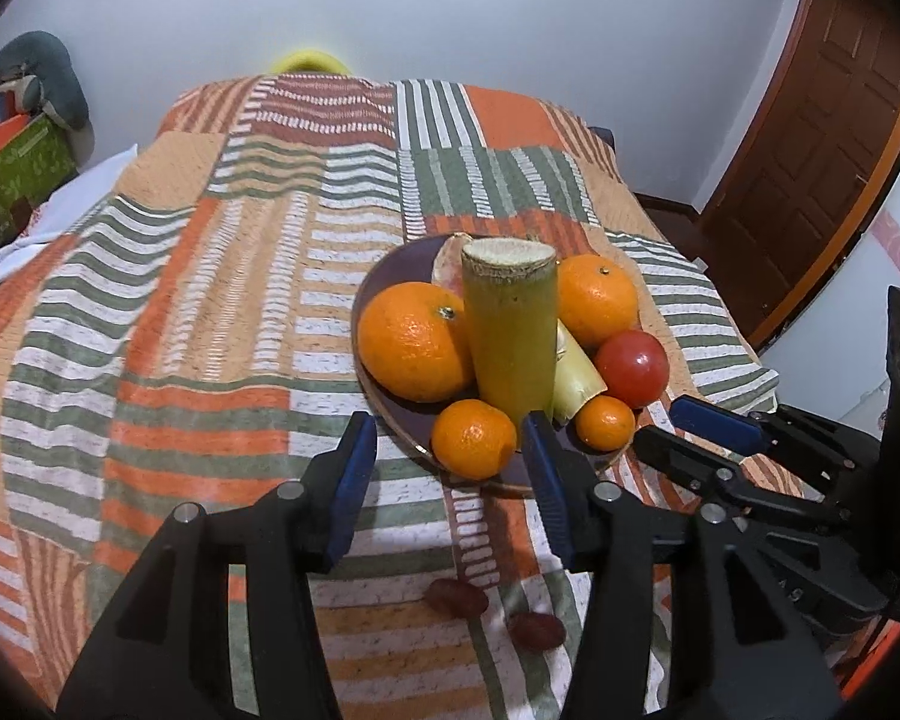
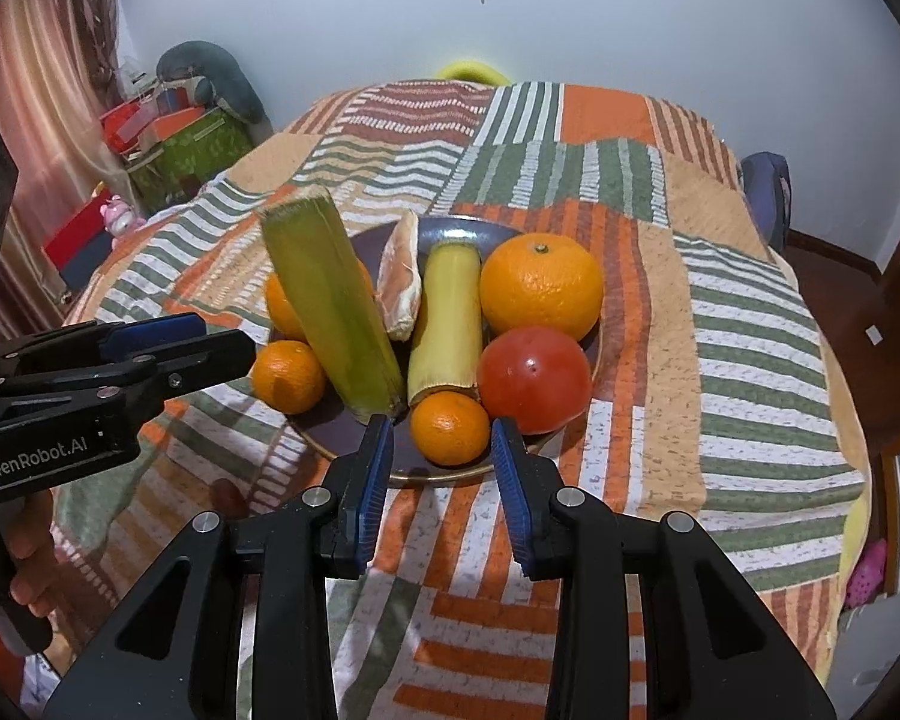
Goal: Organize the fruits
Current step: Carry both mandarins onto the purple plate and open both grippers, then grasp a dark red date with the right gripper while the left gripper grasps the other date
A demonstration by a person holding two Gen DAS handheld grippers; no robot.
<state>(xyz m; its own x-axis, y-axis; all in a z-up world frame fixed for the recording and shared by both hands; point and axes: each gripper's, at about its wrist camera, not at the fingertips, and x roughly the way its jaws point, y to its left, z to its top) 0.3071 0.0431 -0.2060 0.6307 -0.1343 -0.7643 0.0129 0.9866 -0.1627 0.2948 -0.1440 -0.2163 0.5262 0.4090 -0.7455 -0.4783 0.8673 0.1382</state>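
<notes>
A dark plate on a striped bedspread holds oranges, small mandarins, a red tomato, two green sugarcane pieces and a peeled citrus segment. Two dark red dates lie on the cloth in front of the plate. My left gripper is open and empty just before the plate. My right gripper is open and empty at the plate's near rim; it also shows in the left wrist view.
The bed's striped cover spreads wide to the left. A wooden door stands at the right. Boxes and a grey cushion are piled at the far left by a curtain.
</notes>
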